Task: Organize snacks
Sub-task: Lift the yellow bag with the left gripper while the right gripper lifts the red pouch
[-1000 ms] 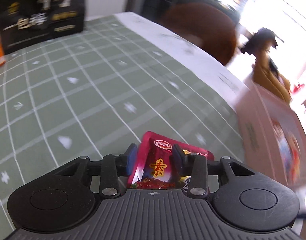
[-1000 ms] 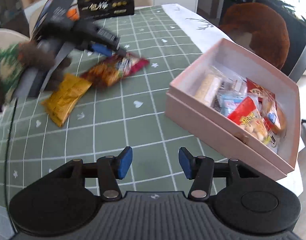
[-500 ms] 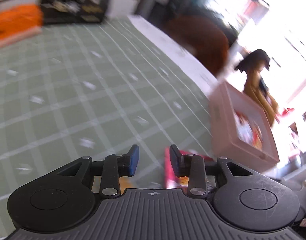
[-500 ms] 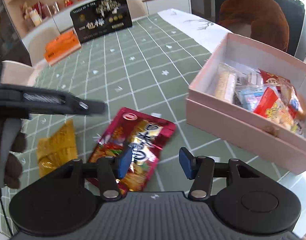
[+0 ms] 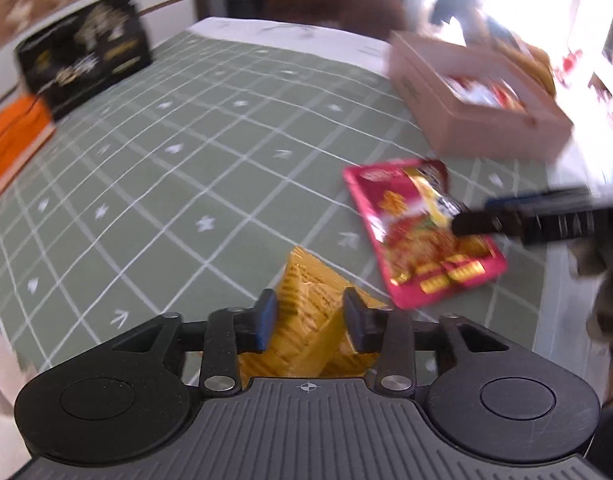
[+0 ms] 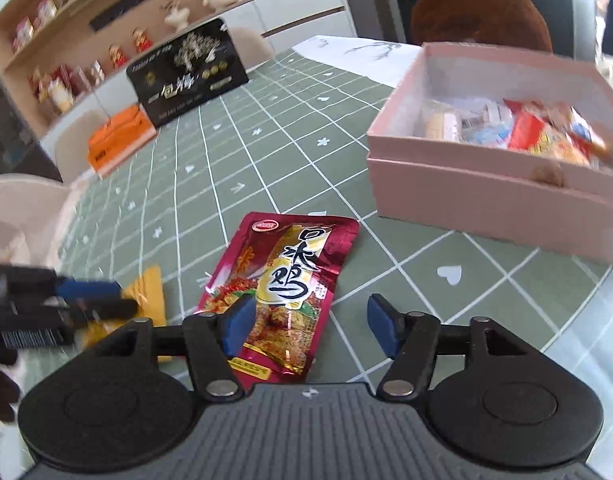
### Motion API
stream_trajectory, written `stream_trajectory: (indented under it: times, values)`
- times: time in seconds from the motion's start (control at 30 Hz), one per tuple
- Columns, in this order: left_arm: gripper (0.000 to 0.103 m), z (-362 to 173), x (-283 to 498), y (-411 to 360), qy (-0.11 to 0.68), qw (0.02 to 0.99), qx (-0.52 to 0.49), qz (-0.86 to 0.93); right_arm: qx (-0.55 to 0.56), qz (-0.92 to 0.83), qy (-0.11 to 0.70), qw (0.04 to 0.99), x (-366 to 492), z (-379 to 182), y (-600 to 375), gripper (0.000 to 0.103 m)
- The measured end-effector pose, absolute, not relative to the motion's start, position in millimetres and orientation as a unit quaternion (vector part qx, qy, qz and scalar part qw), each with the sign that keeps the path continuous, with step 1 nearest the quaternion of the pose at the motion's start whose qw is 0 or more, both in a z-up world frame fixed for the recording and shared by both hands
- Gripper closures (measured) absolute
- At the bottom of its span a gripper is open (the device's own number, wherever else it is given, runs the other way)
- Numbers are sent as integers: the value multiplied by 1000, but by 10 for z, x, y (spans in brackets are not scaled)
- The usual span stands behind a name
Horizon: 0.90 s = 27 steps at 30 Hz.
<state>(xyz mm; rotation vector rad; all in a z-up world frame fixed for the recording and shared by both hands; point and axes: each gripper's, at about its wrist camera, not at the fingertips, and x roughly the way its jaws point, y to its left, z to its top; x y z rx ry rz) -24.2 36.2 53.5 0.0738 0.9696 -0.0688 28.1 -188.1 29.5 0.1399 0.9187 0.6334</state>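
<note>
Orange card, an orange box (image 6: 120, 140), was seen at the far left of the green checked tablecloth (image 5: 178, 184), with a black gift box (image 6: 188, 74) lettered in gold standing just beside it.

Nearer the front, the yellow snack packet (image 5: 310, 320) was seen lying on the cloth, and the left gripper (image 5: 309, 320) was positioned over it. Its blue-padded fingers (image 5: 266, 320) were parted moderately, one on either side of the packet. Whether the pads were touching the wrapper could not be told, as that view was blurred.

To the right of the yellow packet, well apart from it, the red snack pouch (image 6: 284, 292) was seen lying flat, its top edge turned toward the pink box. The right gripper (image 6: 310, 328) was held wide open above the lower end of this pouch, with nothing gripped. Its left pad (image 6: 238, 326) was seen over the pouch's lower left part, while the other pad stood over bare cloth to the right.

At the far right, near the table edge, the open pink box (image 6: 486, 192) was seen, with assorted wrapped snacks (image 6: 542, 132) inside it. A brown chair back (image 6: 482, 8) was visible beyond it.
</note>
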Motion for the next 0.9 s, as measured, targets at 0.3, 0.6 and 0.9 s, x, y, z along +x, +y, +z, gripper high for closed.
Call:
stream_trajectory:
  times: [0.3, 0.6, 0.9]
  values:
    - [55, 605, -344, 234, 457, 888, 48, -16, 44, 299, 469, 830, 509, 358, -1441, 22]
    - [55, 634, -461, 408, 458, 888, 25, -7, -78, 285, 442, 847, 509, 330, -1057, 18]
    - [46, 519, -591, 237, 467, 882, 32, -59, -98, 268, 423, 860, 280, 289, -1512, 17]
